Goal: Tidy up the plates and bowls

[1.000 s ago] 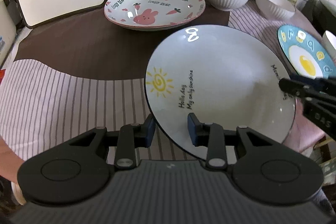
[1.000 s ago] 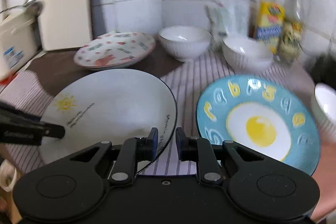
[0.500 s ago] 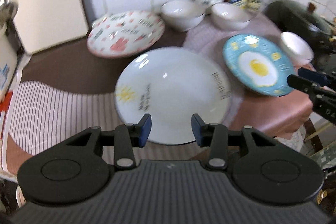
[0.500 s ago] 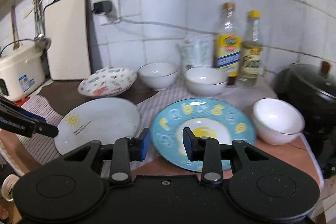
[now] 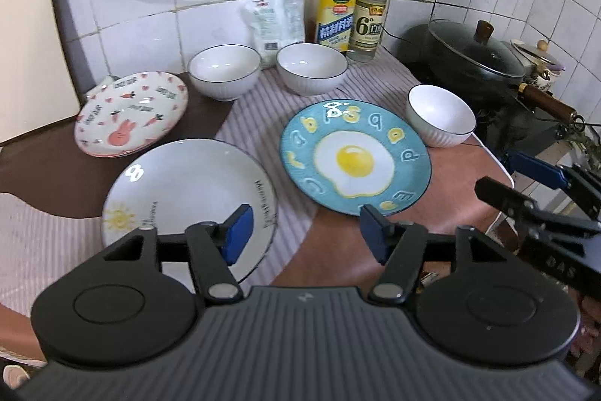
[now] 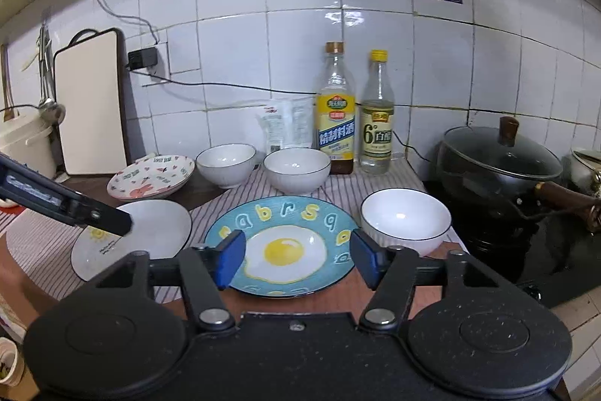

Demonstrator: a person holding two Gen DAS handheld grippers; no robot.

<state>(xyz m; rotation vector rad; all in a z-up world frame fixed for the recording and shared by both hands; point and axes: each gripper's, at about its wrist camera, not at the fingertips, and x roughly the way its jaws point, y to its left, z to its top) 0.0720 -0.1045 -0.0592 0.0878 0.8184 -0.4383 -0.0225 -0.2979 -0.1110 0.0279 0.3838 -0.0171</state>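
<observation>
Both tongs have pulled back and up since a second ago: left tongs [image 5: 304, 232] and right tongs [image 6: 296, 260] now gape wide, holding nothing. Sun plate [image 5: 188, 198] sits released on the tabletop [image 5: 443, 213], at 9 o'clock of the egg plate [image 5: 355, 156]; three bowls further back. Nothing stacked yet; next pick is open.

Counter [image 5: 469, 183] w/ striped cloth [image 5: 49, 235]: 3 plates [image 5: 355, 156], 3 bowls [image 5: 439, 115].

The left gripper [image 5: 306, 230] hangs spread wide and empty over the counter's front. Beneath it lie the sun plate [image 5: 180, 190] and egg plate [image 5: 355, 156], side by side.
</observation>
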